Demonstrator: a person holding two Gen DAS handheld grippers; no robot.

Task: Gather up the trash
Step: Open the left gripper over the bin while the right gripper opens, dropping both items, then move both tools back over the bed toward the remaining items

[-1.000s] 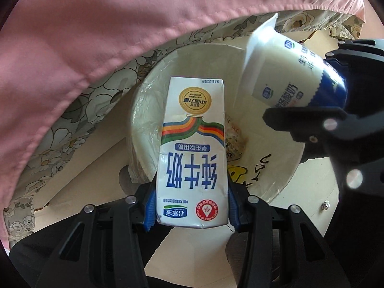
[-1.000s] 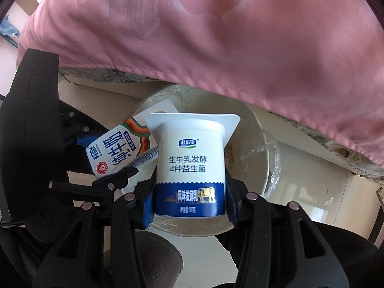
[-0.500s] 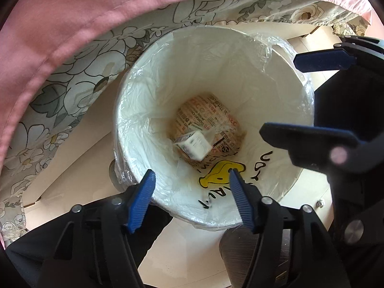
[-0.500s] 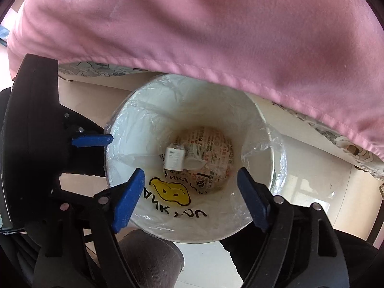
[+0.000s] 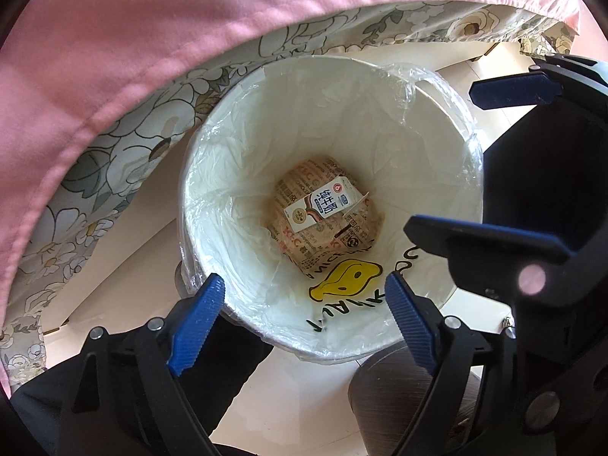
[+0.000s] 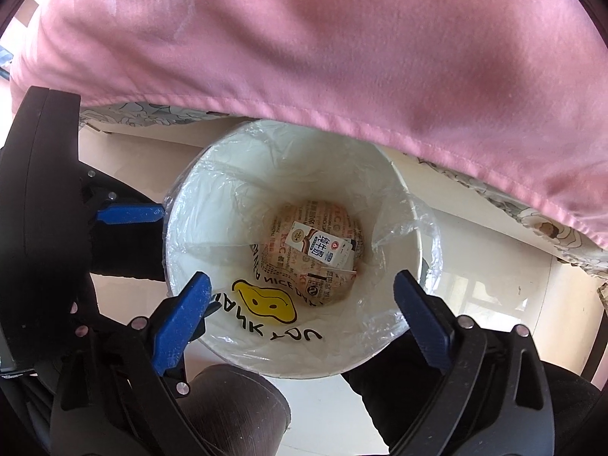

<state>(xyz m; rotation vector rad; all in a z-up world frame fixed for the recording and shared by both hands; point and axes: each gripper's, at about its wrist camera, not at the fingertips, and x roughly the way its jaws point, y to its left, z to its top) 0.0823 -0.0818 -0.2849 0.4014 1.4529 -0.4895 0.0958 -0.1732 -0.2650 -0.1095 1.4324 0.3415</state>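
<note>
- 2 grippers, left gripper [image 5: 304, 306] and right gripper [image 6: 307, 304], hang over the bin [image 5: 212, 174], jaws opening, nothing between.
- milk carton [image 5: 323, 207] on the bin's floor: likely light, crushable; pinch its flat sides.

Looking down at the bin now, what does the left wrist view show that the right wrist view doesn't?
Only the left wrist view: the right gripper from the side, jaws opening, empty. Only the right wrist view: the left gripper at the bin's edge, one blue pad visible. Both: each camera's own gripper opening with nothing between its pads, the lined trash bin with its yellow smiley print, the milk carton lying on printed paper at the bottom, the pink cloth above.
</note>
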